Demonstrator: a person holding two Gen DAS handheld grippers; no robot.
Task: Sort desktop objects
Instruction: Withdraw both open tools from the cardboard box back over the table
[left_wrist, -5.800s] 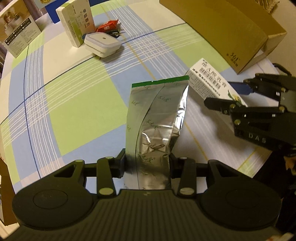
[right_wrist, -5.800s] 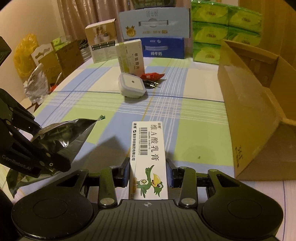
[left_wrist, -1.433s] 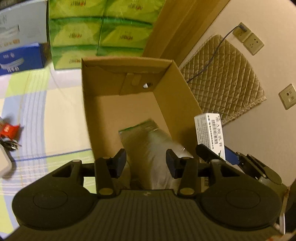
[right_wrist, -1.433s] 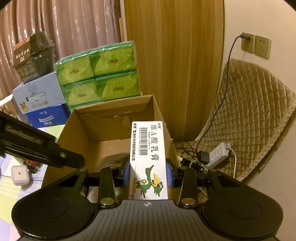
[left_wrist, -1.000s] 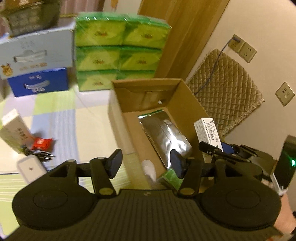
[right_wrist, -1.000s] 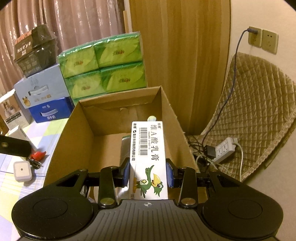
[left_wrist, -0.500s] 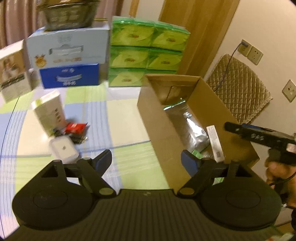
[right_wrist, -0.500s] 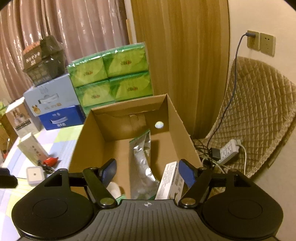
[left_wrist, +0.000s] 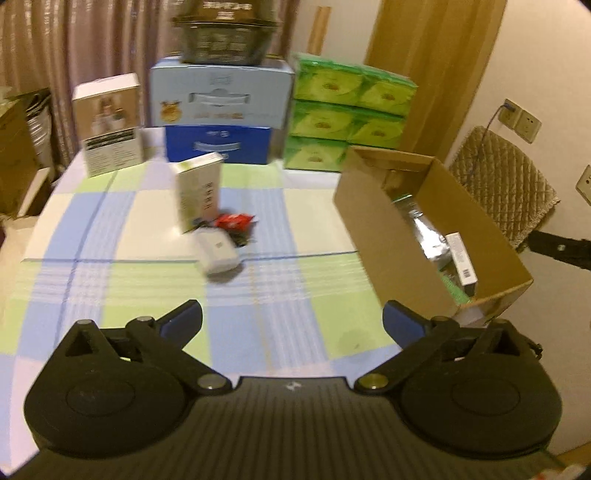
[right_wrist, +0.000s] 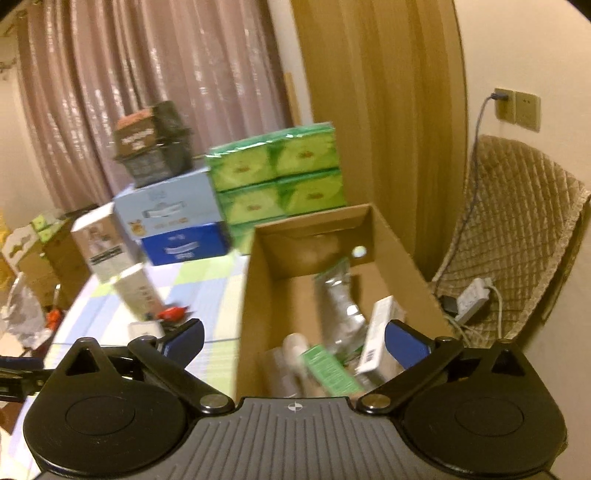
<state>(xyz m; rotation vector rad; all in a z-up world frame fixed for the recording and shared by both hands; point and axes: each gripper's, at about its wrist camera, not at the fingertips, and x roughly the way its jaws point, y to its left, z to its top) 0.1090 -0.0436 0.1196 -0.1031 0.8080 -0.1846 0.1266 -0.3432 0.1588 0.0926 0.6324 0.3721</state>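
Now both tongs, left and right, gape (still opening, empty).

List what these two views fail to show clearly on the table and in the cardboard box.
- Cardboard box floor, left wrist view: hidden by its near wall.
- Dark items beside the red packet, left wrist view: too small and blurred to identify.
- Pale object low in the box, right wrist view: motion blur, cannot identify.
- Print on the white carton, right wrist view: unreadable.
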